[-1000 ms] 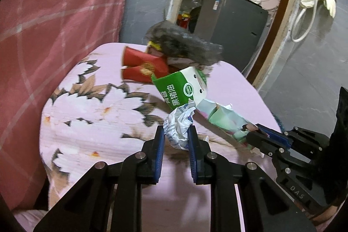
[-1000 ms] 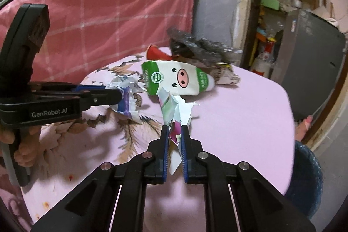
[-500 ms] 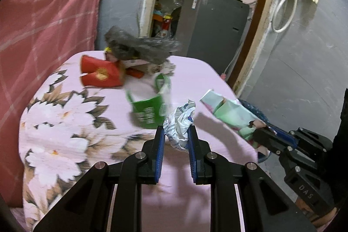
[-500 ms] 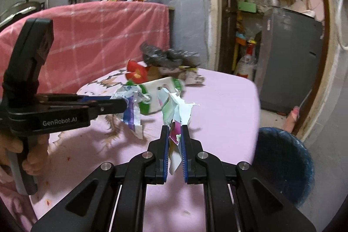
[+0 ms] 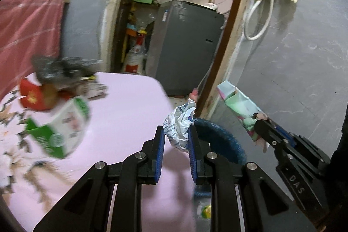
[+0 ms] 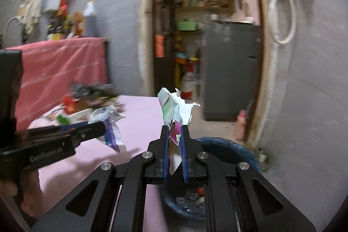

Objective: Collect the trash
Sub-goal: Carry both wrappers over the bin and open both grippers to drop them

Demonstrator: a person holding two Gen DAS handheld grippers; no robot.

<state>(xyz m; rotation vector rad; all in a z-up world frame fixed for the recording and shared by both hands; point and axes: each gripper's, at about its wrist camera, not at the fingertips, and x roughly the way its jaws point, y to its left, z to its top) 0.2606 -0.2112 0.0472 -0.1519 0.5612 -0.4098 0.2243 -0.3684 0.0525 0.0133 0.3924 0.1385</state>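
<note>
Now both pieces ride near the blue bin [image 6: 235,145], off the tabletop [image 5: 128,105] edge: the left gripper [image 5: 176,138] has its jaws clamped on a crumpled white wrapper [image 5: 179,123], the right gripper [image 6: 175,140] pinches a torn pastel carton [image 6: 174,110]. Both look feather-light and soft; thin scraps could slip, so a bite on the bunched middle seems safest. Green carton [image 5: 61,125] remains on the cloth.

- A lived-in home, a kitchen and dining corner with bare grey walls [image 5: 304,53];
- centre of the frame: an open doorway to a pantry with stocked shelves [image 6: 202,5] and a grey fridge [image 5: 184,47];
- lower left: a table under a pink floral cloth [image 5: 121,114];
- upper left: bottles and jars [image 6: 71,21] above a pink-draped counter [image 6: 58,71].
</note>
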